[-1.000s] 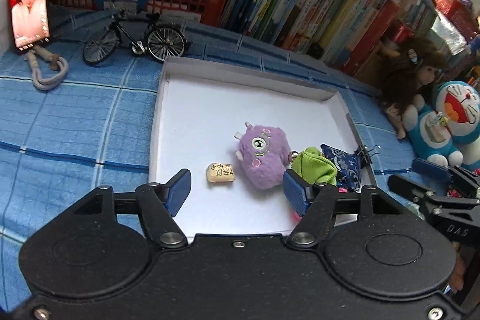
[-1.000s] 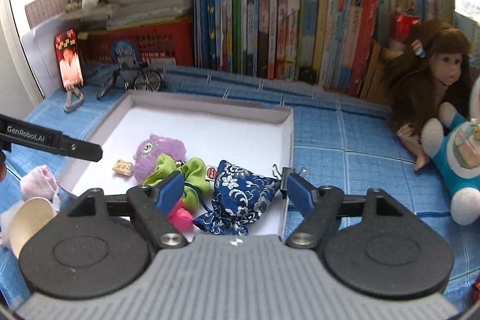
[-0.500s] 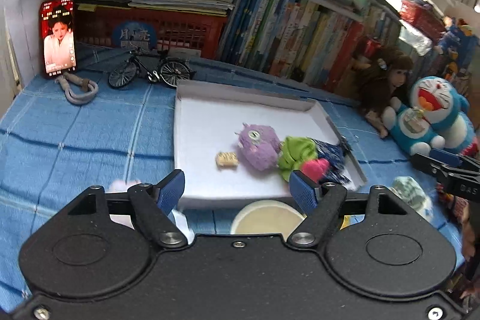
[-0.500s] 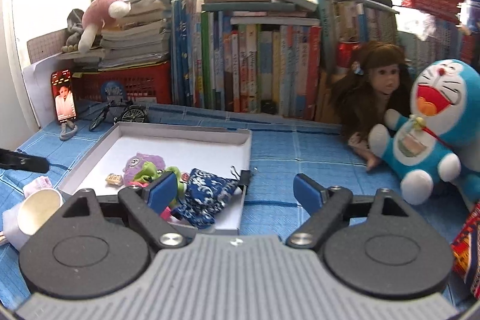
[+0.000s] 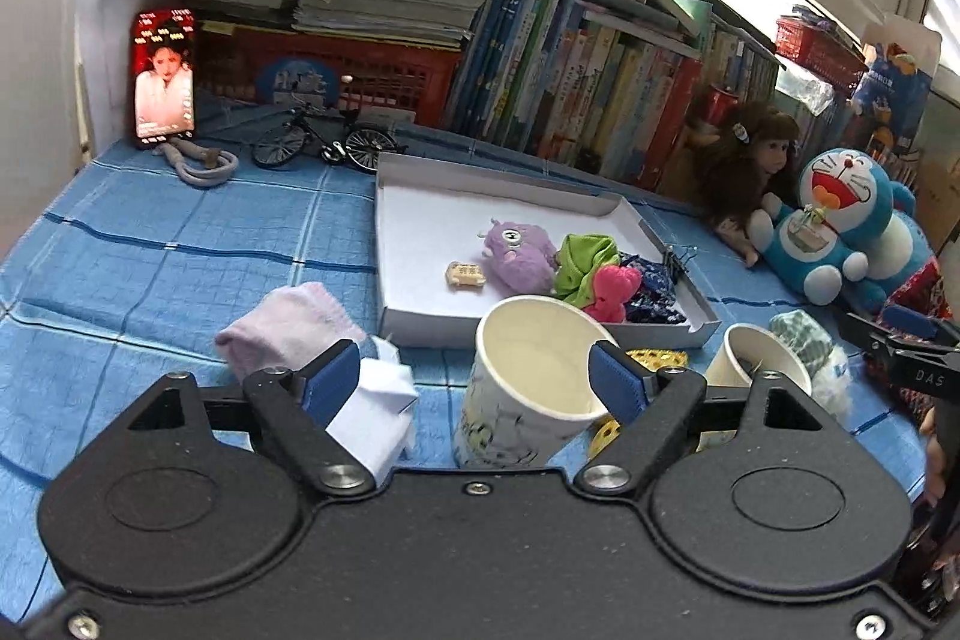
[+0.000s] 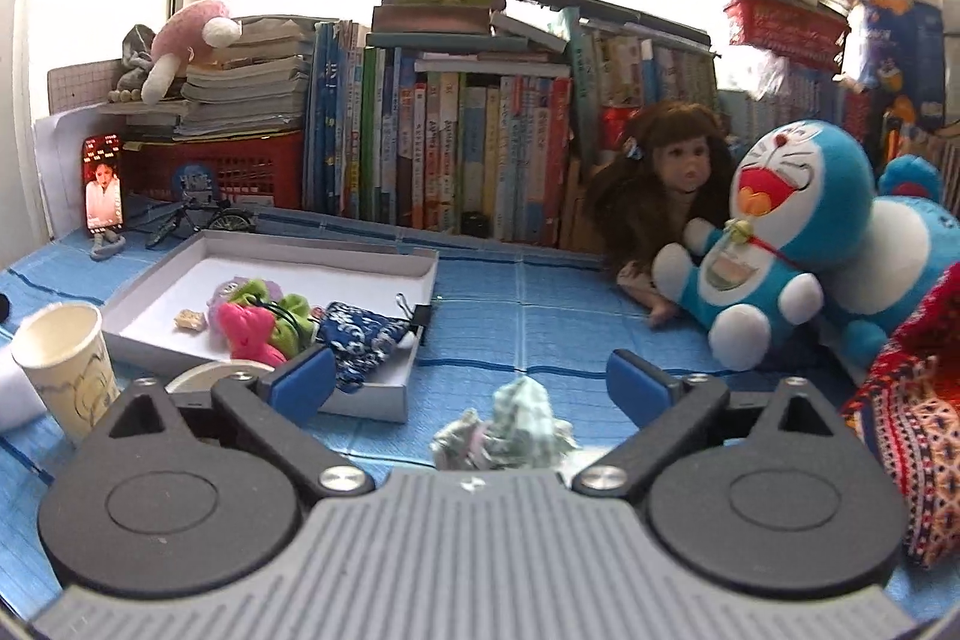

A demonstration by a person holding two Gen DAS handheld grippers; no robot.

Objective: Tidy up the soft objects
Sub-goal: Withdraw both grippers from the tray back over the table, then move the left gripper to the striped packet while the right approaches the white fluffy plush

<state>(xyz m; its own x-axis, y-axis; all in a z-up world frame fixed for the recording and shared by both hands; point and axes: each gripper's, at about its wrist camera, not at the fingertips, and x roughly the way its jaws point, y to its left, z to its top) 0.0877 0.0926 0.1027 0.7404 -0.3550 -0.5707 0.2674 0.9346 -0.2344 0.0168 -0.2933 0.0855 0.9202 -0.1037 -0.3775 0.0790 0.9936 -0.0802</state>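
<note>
- Left wrist view: left claw (image 5: 474, 379) spread, jaws just been opening, nothing pinched. Paper cup (image 5: 528, 382) stands between them, pink sock (image 5: 288, 325) lower left. Closing now would likely crush or tip the cup.
- Right wrist view: right claw (image 6: 468, 385) spread wide, just been opening, empty. Green cloth (image 6: 510, 427) bottom centre; box (image 6: 420, 274) with sorted toys left; plush cat (image 6: 774, 244) crowds right.
</note>
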